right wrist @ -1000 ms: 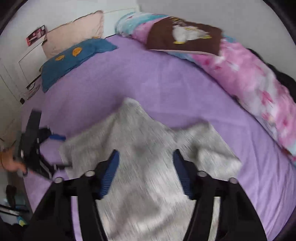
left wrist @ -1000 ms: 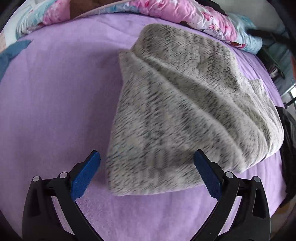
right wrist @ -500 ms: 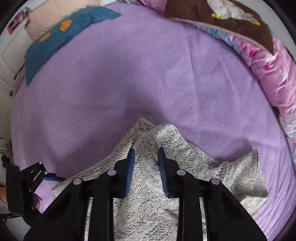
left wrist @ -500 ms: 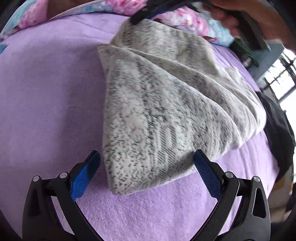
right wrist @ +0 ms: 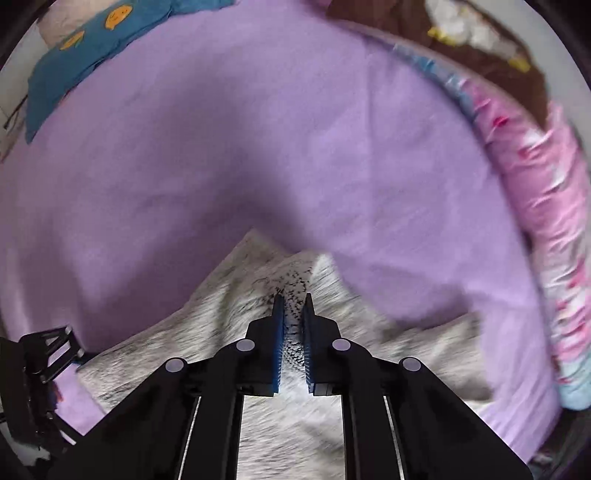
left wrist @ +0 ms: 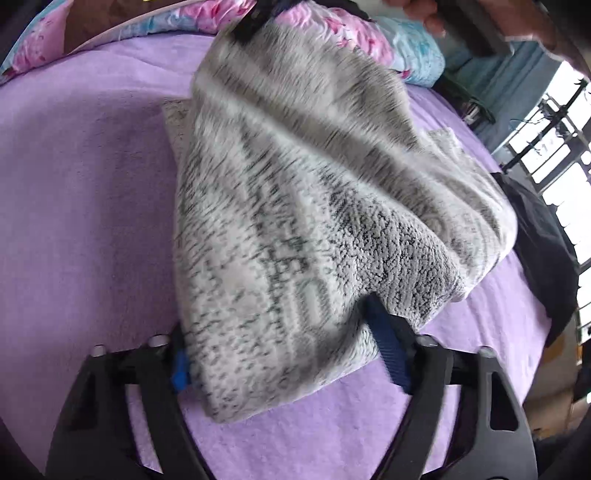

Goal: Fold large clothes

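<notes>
**Both grippers gripping a grey knit garment on a purple bed**

Left wrist view: the left gripper [left wrist: 284,354] points down at the near end of the grey-and-white speckled garment [left wrist: 295,229], which lies folded on the purple sheet [left wrist: 81,206]. Jaws abt halfway in, having just been closing; the near folded edge sits betw. them, w/ the blue pads [left wrist: 388,343] pressed into the fabric on both sides, bunching it. The far end of the garment is lifted off the sheet and pulled taut toward the top of frame, where the right gripper [left wrist: 258,14] pinches it; a hand [left wrist: 424,14] shows at the top edge, blurred. Beyond the garment: a pink floral quilt [left wrist: 325,22] along the far edge of the bed, a dark cloth [left wrist: 543,251] at the right edge, a window [left wrist: 561,147] behind.

Right wrist view: the right gripper [right wrist: 293,306] points steeply down, jaws all but together, clamped on a raised peak of the garment [right wrist: 258,288]; speckled knit shows in the narrow slit betw. the blue pads. The rest of the garment spreads below and to either side, motion-blurred. The left gripper [right wrist: 40,369] appears at lower left, at the garment's other end. A blue pillow [right wrist: 74,48] w/ orange marks lies top left; the quilt [right wrist: 535,206] runs down the right, w/ a brown cushion [right wrist: 498,55] at top right.
</notes>
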{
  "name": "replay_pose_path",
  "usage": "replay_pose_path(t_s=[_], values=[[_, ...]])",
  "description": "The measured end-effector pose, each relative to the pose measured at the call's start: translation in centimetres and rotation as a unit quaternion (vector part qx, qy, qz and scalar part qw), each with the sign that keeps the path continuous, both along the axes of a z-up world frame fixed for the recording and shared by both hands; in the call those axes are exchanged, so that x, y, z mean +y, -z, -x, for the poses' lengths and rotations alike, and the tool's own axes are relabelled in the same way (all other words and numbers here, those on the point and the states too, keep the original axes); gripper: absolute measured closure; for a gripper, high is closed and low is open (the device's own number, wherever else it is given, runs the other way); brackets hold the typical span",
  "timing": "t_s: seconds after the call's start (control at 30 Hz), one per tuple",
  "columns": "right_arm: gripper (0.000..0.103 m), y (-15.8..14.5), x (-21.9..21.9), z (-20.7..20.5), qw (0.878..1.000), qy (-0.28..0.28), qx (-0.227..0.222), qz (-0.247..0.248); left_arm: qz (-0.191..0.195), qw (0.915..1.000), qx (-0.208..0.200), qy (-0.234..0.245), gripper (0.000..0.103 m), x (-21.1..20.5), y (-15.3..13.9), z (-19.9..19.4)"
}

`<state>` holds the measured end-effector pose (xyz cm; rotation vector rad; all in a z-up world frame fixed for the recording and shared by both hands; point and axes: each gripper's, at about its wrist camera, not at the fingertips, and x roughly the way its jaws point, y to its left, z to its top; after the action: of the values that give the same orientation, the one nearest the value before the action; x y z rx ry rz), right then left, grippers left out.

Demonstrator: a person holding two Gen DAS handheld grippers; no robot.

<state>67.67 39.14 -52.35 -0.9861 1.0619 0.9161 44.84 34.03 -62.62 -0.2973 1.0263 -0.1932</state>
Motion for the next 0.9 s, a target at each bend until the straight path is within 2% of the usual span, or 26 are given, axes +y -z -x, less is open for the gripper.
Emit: replay_pose_path(t_s=[0.13,0.2,0.3,0.37,0.43,0.5,0.57,0.63,0.7,0.73,0.9], values=[[0.094,0.4,0.8,-0.1,1.000,-0.003,-0.019,0.008,0.015,0.9997,0.009,-0.015,0.045,0.8,-0.1,0.1],[0.094,2.0,1.2,0.5,1.000,-0.004,-0.026,0.010,0.005,0.9998,0.013,-0.013,0.045,0.5,0.0,0.4],[0.093,6.3,0.8,0.9,0.998,0.013,-0.048,0.039,-0.001,0.9997,0.019,-0.015,0.044,0.4,0.0,0.4],[0.089,7.8,0.5,0.4,0.997,0.047,-0.051,0.034,0.000,0.9996,0.022,-0.018,0.043,0.2,0.0,0.3],[0.081,7.1,-0.4,0.2,0.996,0.068,-0.057,0.013,-0.005,0.9996,0.025,-0.015,0.042,0.1,-0.1,0.2],[0.051,5.3,-1.5,-0.1,0.997,0.056,-0.045,-0.017,-0.001,0.9995,0.027,-0.016,0.036,0.2,-0.2,0.2],[0.037,2.6,-3.2,-0.4,0.997,0.034,-0.038,-0.057,0.005,0.9990,0.030,-0.034,0.025,0.9,-0.6,0.5],[0.033,-0.3,-6.1,-1.4,0.995,0.018,-0.032,-0.090,0.011,0.9977,0.016,-0.066,0.022,1.7,-1.5,1.5],[0.029,-2.1,-9.2,-2.6,0.994,0.012,-0.021,-0.102,0.010,0.9972,-0.005,-0.074,0.011,2.3,-2.6,2.5],[0.028,-2.9,-11.4,-3.7,0.995,0.011,-0.023,-0.096,0.005,0.9971,-0.012,-0.075,0.008,2.1,-3.2,2.7],[0.027,-3.4,-21.4,-8.6,0.999,0.012,-0.014,-0.038,-0.028,0.9974,-0.025,-0.061,0.006,-1.0,-5.1,1.9]])
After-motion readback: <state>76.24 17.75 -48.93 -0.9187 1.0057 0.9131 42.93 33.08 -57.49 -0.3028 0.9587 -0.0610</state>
